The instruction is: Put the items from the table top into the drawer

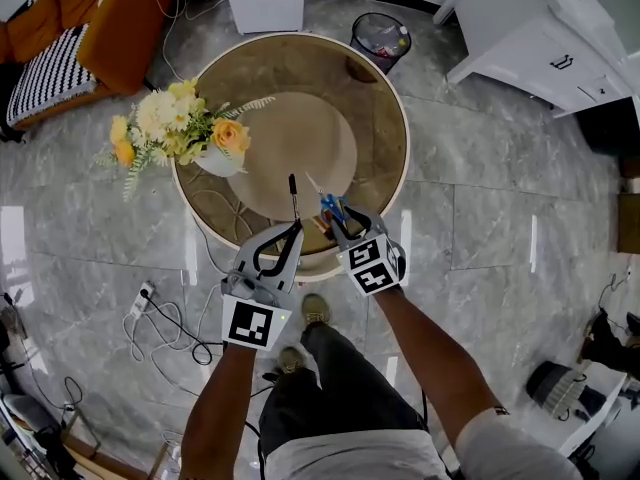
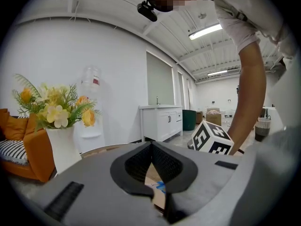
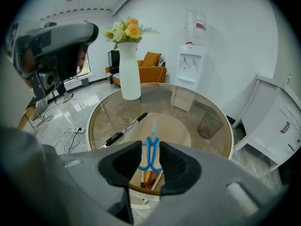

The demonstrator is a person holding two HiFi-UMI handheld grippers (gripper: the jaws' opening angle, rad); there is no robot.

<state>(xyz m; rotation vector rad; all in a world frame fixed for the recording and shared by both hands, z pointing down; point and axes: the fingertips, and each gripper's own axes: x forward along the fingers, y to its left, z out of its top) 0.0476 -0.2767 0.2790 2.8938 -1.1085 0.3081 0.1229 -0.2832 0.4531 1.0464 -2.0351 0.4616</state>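
Down at the bottom of the head view, two bare forearms lead up to the grippers at the near rim of the round glass table point(image 1: 400, 118). The left gripper point(image 1: 296, 228) has its jaws clenched together with nothing between them, and its own view shows it above the table. The right gripper point(image 3: 150, 145) tilts steeply down, jaws spread wide and gripping nothing; the blue-handled scissors point(image 3: 151, 158) lie flat on the table just ahead, handles framed between the jaws, blades pointing away. Beneath the handles, an open drawer point(image 3: 135, 180) shows brownish sticks inside. Left of the scissors lies a black marker point(image 3: 126, 129). Farther back stands a white vase of yellow flowers point(image 3: 130, 69). Beyond the table: a waste bin point(image 1: 380, 36).
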